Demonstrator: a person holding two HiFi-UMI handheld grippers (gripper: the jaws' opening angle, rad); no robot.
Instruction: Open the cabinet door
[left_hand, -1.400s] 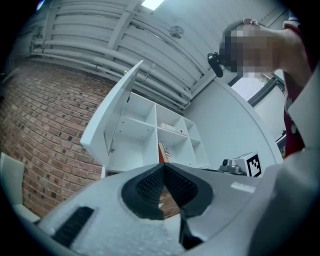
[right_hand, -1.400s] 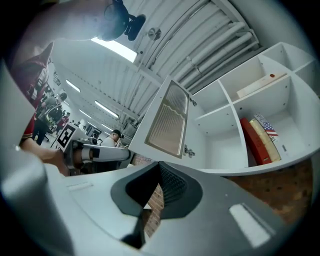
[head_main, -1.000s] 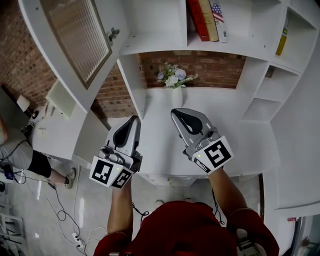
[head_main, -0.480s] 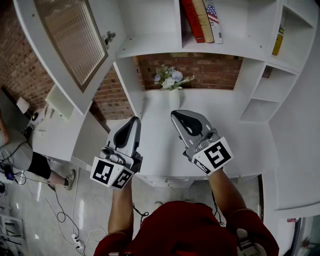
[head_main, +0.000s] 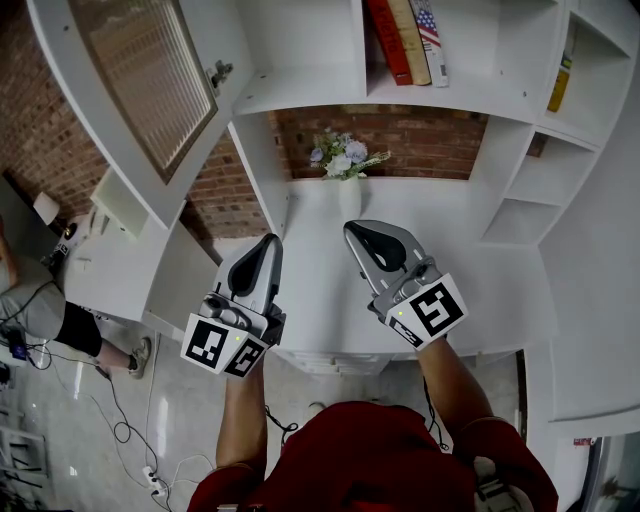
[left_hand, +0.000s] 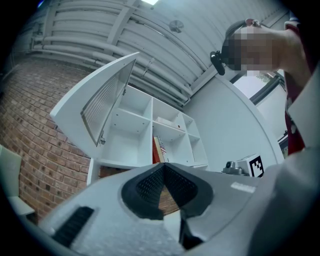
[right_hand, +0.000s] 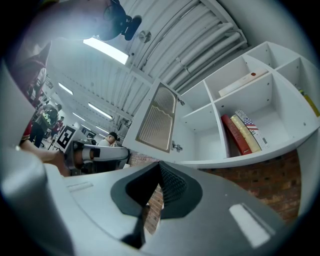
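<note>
White-framed cabinet door with ribbed panel (head_main: 148, 85): stood swung wide at upper left, clear of its bare compartment, unchanged over the last second. Left tongs (head_main: 268, 240) and right tongs (head_main: 366, 230): both clenched on nothing, side by side above the white worktop (head_main: 480, 262), well apart from the door, neither having shifted. Judgement: opening appeared complete, with nothing left to pull.

cabinet door (head_main: 150, 90): smooth white finish, ribbed pane
wall (head_main: 430, 140): rough red brick
left tongs (left_hand: 162, 167): matt grey plastic, textured black pads (left_hand: 147, 187)
</note>
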